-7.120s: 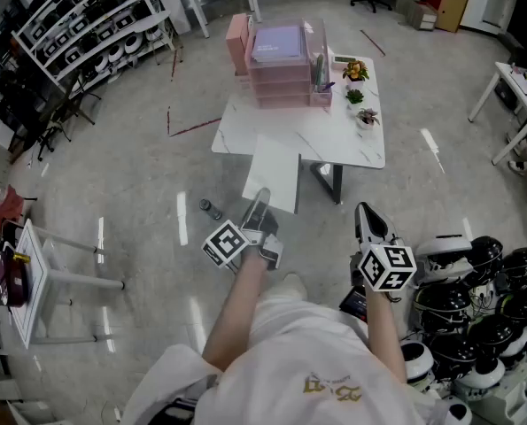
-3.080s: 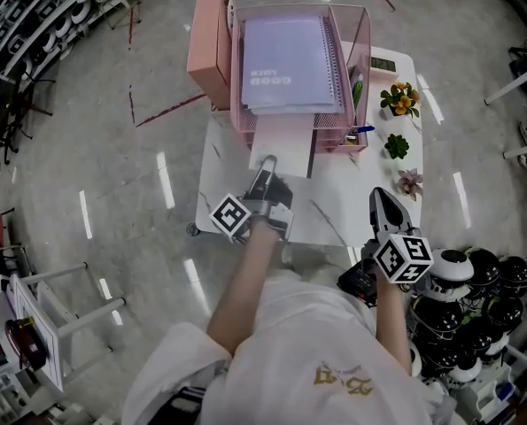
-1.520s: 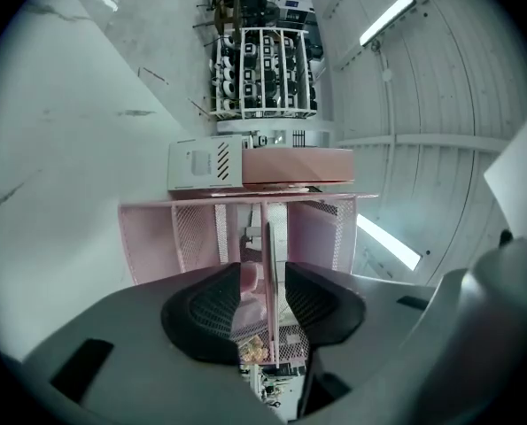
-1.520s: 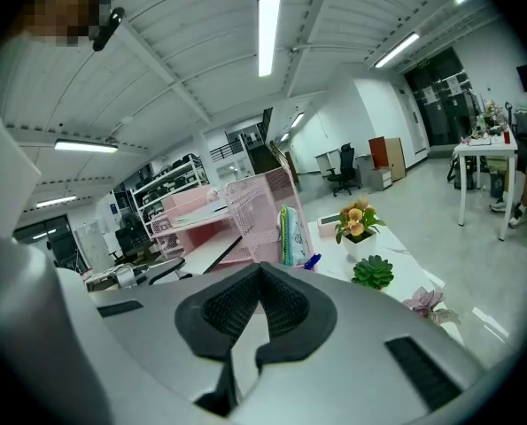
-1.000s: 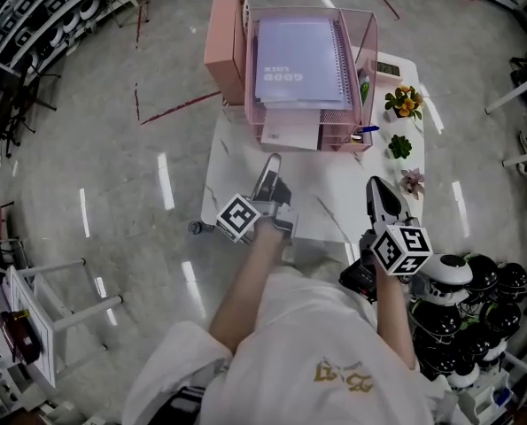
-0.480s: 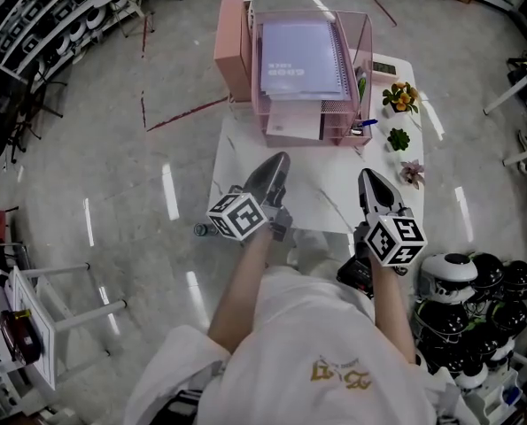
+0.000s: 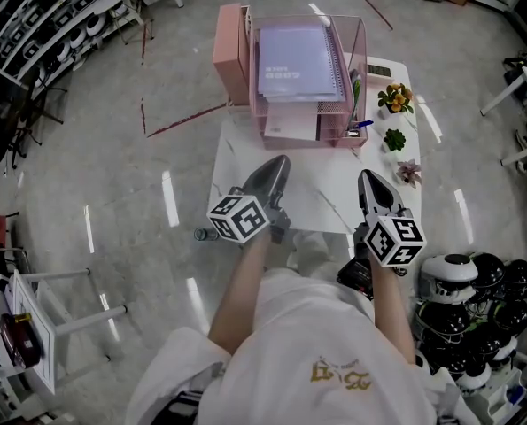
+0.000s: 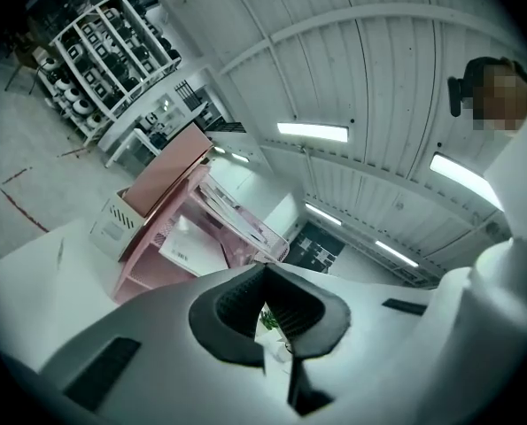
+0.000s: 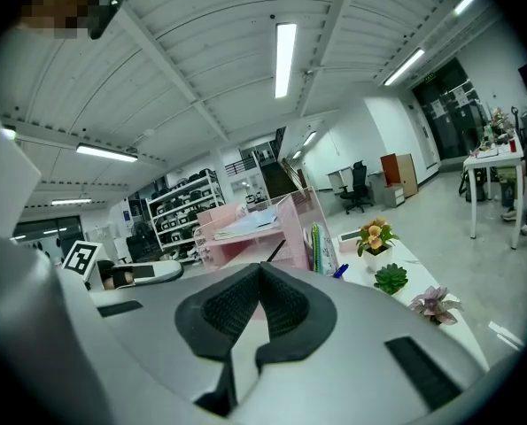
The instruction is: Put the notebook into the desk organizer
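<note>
The pink desk organizer point(image 7: 309, 135) stands at the far side of the white table point(image 7: 334, 206). A purple spiral notebook point(image 7: 294, 60) lies on its top tray. A white notebook point(image 7: 291, 120) rests in a lower tray, its near end sticking out. My left gripper point(image 7: 279, 162) hovers over the table in front of the organizer, shut and empty, apart from the white notebook. In the left gripper view its jaws point(image 8: 265, 268) meet, with the organizer point(image 8: 157, 255) beyond. My right gripper point(image 7: 367, 177) is also shut with nothing in it point(image 9: 261, 266).
A pink box point(image 7: 230, 29) stands against the organizer's left side. Pens point(image 7: 356, 87) sit in its right compartment. Three small potted plants point(image 7: 398, 97) line the table's right edge. Black-and-white helmets point(image 7: 476, 282) crowd the floor at right; shelves point(image 7: 33, 25) stand far left.
My left gripper has drawn back a little from the organizer, rolled, and its jaws have closed empty. The white notebook stays in the lower tray. The right gripper barely moved.
</note>
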`<action>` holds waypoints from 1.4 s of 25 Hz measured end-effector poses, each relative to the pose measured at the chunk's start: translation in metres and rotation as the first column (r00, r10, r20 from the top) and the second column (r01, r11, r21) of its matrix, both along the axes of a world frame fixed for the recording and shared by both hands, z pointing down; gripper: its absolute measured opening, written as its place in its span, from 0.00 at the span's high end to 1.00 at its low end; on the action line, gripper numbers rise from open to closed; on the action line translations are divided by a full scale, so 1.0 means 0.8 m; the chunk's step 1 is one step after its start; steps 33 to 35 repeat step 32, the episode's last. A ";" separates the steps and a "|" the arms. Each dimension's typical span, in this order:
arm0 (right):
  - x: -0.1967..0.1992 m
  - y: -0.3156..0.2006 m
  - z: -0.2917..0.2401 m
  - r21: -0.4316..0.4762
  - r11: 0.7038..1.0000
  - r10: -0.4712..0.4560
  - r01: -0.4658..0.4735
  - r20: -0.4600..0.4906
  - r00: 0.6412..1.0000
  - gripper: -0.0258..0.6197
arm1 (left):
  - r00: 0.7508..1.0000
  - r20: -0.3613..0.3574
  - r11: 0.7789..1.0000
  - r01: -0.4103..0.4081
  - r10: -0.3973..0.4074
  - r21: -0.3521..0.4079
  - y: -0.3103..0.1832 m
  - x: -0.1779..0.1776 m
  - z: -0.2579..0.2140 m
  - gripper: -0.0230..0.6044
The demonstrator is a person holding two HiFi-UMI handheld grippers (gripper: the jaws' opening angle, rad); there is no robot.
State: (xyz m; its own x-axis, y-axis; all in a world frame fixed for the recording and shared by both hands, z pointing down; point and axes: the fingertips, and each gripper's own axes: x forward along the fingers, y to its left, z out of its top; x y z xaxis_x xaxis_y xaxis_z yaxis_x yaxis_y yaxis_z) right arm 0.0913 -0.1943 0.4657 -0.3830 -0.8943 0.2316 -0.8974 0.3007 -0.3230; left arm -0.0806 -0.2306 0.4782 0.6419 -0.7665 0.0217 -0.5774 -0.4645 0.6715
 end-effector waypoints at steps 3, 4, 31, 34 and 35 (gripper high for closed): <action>0.000 0.002 -0.002 0.001 1.000 -0.002 0.002 -0.002 1.000 0.94 | 1.000 -0.014 1.000 0.001 -0.001 -0.009 0.001 0.001 0.000 0.93; 0.000 0.002 -0.002 0.000 1.000 -0.003 0.003 -0.007 1.000 0.94 | 1.000 -0.016 1.000 0.001 -0.001 -0.010 0.001 0.001 0.000 0.93; 0.000 0.016 0.002 -0.013 1.000 0.009 -0.009 -0.025 1.000 0.94 | 1.000 0.022 1.000 -0.006 0.006 0.000 0.014 0.004 -0.004 0.93; -0.001 0.017 0.002 -0.013 1.000 0.008 -0.008 -0.025 1.000 0.94 | 1.000 0.024 1.000 -0.006 0.006 -0.001 0.014 0.004 -0.004 0.93; -0.001 0.017 0.002 -0.013 1.000 0.008 -0.008 -0.025 1.000 0.94 | 1.000 0.024 1.000 -0.006 0.006 -0.001 0.014 0.004 -0.004 0.93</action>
